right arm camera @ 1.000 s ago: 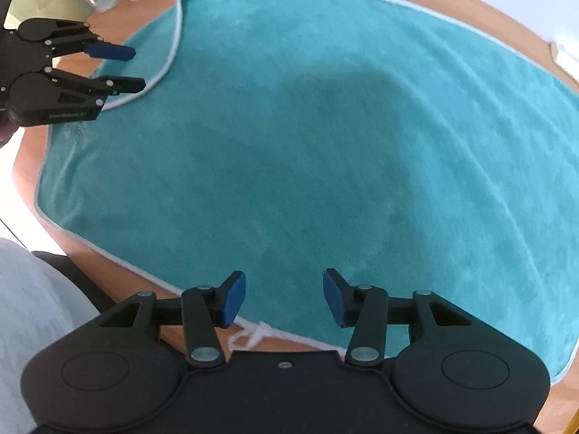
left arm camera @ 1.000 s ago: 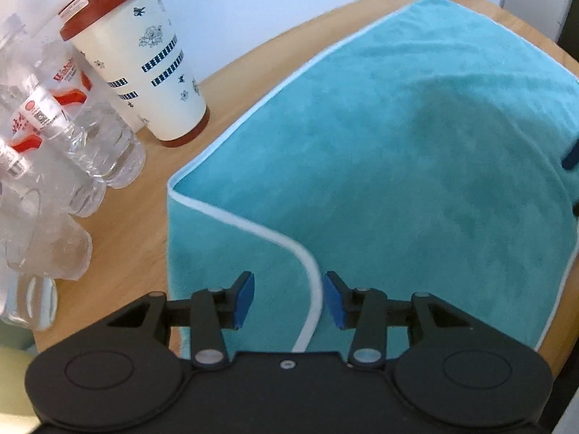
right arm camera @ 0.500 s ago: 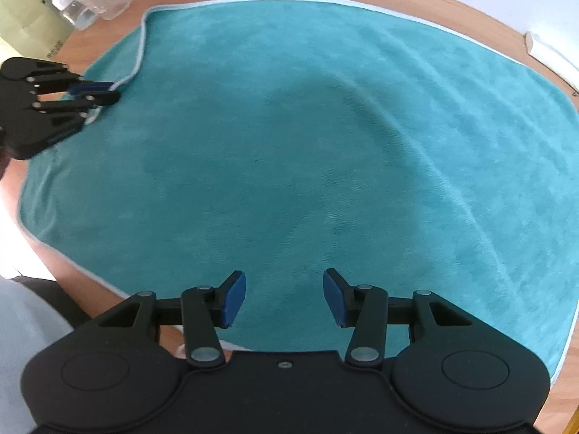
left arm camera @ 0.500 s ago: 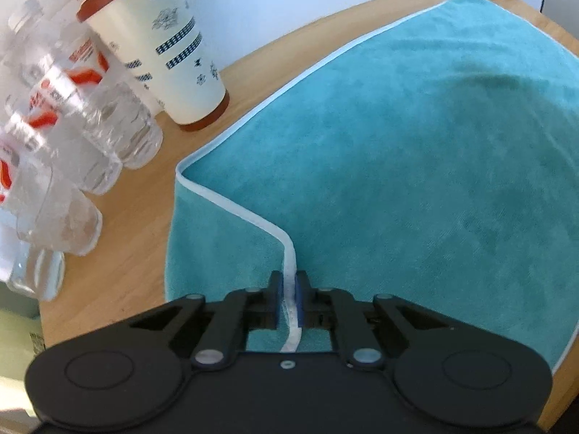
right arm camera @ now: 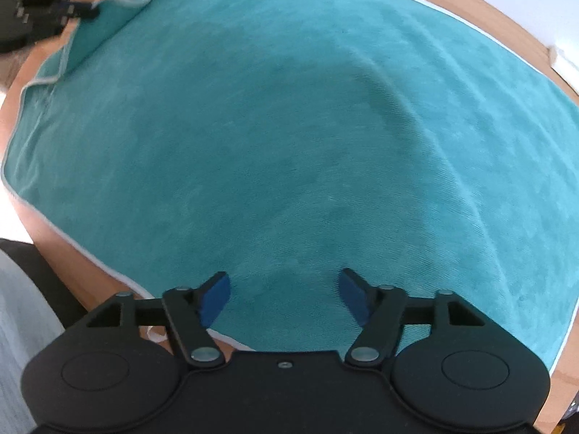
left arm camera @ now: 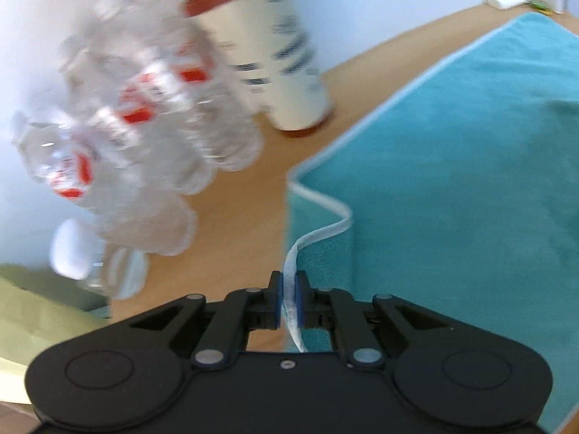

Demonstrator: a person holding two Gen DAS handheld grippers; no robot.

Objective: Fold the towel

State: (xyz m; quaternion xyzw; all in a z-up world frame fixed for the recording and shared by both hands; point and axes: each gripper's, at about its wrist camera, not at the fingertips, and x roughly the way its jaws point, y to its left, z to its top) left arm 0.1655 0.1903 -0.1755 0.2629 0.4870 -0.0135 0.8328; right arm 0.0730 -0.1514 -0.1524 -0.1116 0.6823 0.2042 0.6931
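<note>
Towel (left arm camera: 452, 166), teal with white hem, lies spread on the wooden table (left arm camera: 246, 195).

Left wrist view: left gripper (left arm camera: 288, 298) is clamped on the white hem at the towel's near corner. The pinched edge rises off the table in a loose S-curve, and the corner fabric is folded over onto the towel. Left of it, blurred, stand clear plastic bottles (left arm camera: 144, 115) with red labels and a white cup (left arm camera: 275, 54) with a red lid, close to each other and just off the towel's edge.

Right wrist view: right gripper (right arm camera: 286, 298) points down over the towel's near edge, jaws opening, nothing between the blue pads (right arm camera: 215, 298). The towel (right arm camera: 289, 137) fills most of the view. At top left the left gripper (right arm camera: 77, 10) holds the lifted corner, with the hem rippled below it.
</note>
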